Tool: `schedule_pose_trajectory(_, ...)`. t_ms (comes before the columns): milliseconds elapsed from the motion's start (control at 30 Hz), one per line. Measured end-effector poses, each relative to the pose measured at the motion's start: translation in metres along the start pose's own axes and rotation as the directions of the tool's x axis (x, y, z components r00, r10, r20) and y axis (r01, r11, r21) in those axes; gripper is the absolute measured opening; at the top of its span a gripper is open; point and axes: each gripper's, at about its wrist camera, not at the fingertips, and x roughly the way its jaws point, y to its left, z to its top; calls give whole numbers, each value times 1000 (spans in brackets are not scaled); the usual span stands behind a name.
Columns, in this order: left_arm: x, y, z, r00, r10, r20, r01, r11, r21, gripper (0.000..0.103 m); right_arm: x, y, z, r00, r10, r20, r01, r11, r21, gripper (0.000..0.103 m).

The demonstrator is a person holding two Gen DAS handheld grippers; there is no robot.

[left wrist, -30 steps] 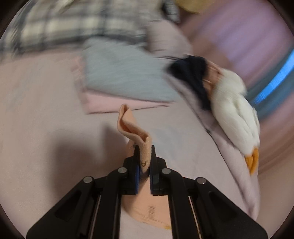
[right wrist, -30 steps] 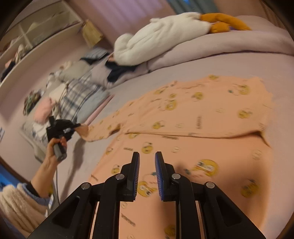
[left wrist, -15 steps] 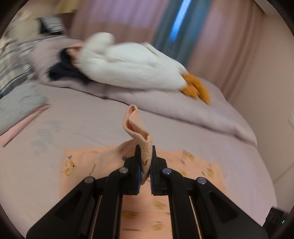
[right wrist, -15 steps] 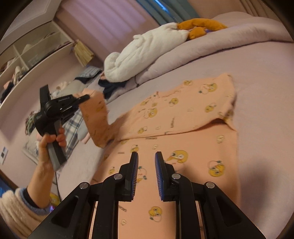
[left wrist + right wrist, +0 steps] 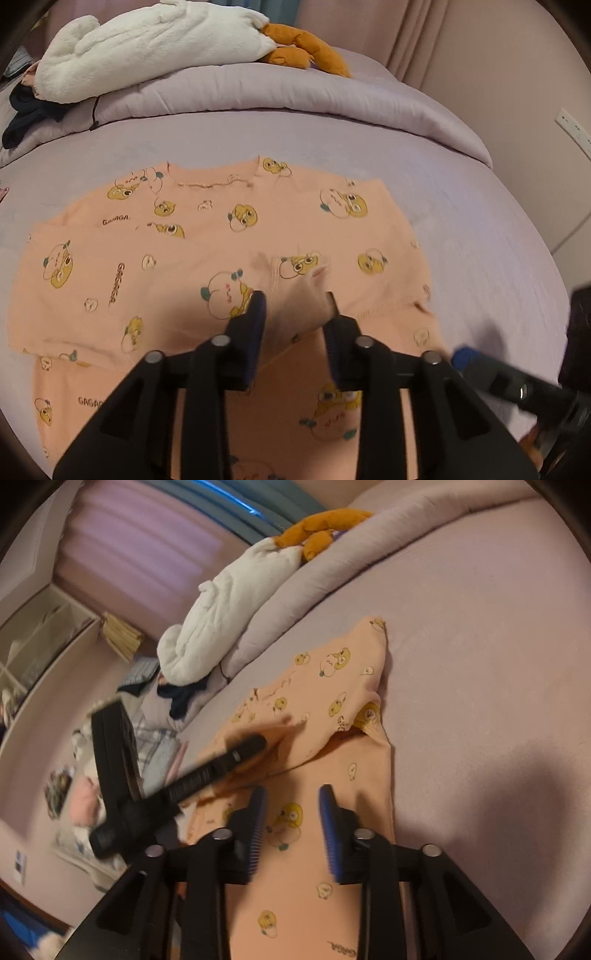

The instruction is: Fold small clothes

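A peach child's top [image 5: 229, 236] printed with yellow cartoon faces lies flat on the lilac bed [image 5: 461, 229]. One sleeve [image 5: 295, 299] is folded across its chest. My left gripper [image 5: 295, 295] stands open over that sleeve's cuff, which lies loose between the jaws. It also shows as a blurred black tool in the right wrist view [image 5: 243, 749], low over the top [image 5: 314, 849]. My right gripper [image 5: 291, 792] is open and empty, hovering above the lower part of the top.
A white plush duck [image 5: 147, 44] with orange feet lies on the rolled lilac duvet [image 5: 295, 92] at the head of the bed. Dark clothing [image 5: 181, 698], plaid and grey folded clothes [image 5: 155, 746] lie at the left. A wall [image 5: 517, 92] stands at the right.
My left gripper carried the sleeve over across the top, lowered it and opened, letting the cuff go. My right gripper opened wider and moved closer over the top.
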Motion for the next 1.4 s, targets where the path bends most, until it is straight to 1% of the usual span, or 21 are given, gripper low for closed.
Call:
schedule_pose_trajectory(33,-5,5,-2,1000,-7,4,7,1000,-3,51,4,1,2,1000,16,-6,-16,1000,9,37)
schedule_pose_trajectory(67,-8,6,-4,1000,-10,13,10,1000,-6,58,7,3,3,1000,23,-11,-23,1000,15,37)
schedule_pose_trajectory(100,-13,9,-7,1000,-14,26,15,1000,-10,70,10,5,4,999,29,-17,-29,999,18,38)
schedule_pose_trajectory(133,-16,9,-11,999,-19,34,19,1000,-10,73,14,7,4,999,39,-25,-38,999,21,40)
schedule_pose_trajectory(200,-30,16,-19,998,-29,50,29,1000,-8,73,23,9,7,997,57,-45,-56,998,34,43)
schedule_pose_trajectory(300,-46,31,-34,998,-16,58,17,1000,-25,73,39,11,9,994,79,-78,-74,995,60,44)
schedule_pose_trajectory(400,-56,53,-47,998,16,57,-12,998,-67,73,61,14,10,991,30,-129,-23,998,56,44)
schedule_pose_trajectory(500,-65,78,-61,997,52,57,-46,992,-114,73,76,18,10,986,-59,-157,61,998,9,44)
schedule_pose_trajectory(567,-68,94,-69,997,69,45,-62,987,-148,73,89,20,10,981,-69,-181,70,998,3,44)
schedule_pose_trajectory(633,-71,107,-75,996,76,38,-68,982,-179,73,92,24,10,979,-85,-185,85,996,-10,44)
schedule_pose_trajectory(667,-72,112,-78,996,83,36,-75,979,-191,73,91,26,10,979,-100,-176,97,995,-25,42)
schedule_pose_trajectory(733,-76,121,-82,995,90,41,-80,974,-212,73,91,32,9,977,-139,-164,130,989,-69,13)
schedule_pose_trajectory(800,-80,126,-83,995,92,46,-79,971,-226,73,91,33,10,973,-161,-162,149,985,-87,7)
schedule_pose_trajectory(900,-84,131,-83,994,94,58,-78,969,-235,73,83,36,17,977,-169,-128,157,982,-103,6)
schedule_pose_trajectory(967,-88,134,-85,993,100,62,-82,968,-237,73,69,42,28,981,-173,-85,161,978,-130,6)
schedule_pose_trajectory(1100,-89,138,-85,993,105,59,-87,966,-243,73,51,44,48,971,-237,-16,231,958,-170,6)
schedule_pose_trajectory(1167,-88,139,-85,993,104,55,-87,965,-248,73,42,34,60,959,-284,-1,280,945,-170,6)
schedule_pose_trajectory(1233,-87,141,-86,993,105,52,-88,964,-252,73,43,23,65,940,-342,-1,337,926,-172,6)
schedule_pose_trajectory(1300,-85,142,-86,994,100,44,-86,963,-257,73,50,10,67,918,-396,-33,384,905,-182,6)
schedule_pose_trajectory(1333,-84,142,-86,994,99,40,-86,962,-259,73,55,7,65,899,-435,-51,418,887,-196,6)
schedule_pose_trajectory(1400,-82,140,-86,995,98,34,-86,963,-256,73,62,12,63,852,-523,-17,506,830,-234,6)
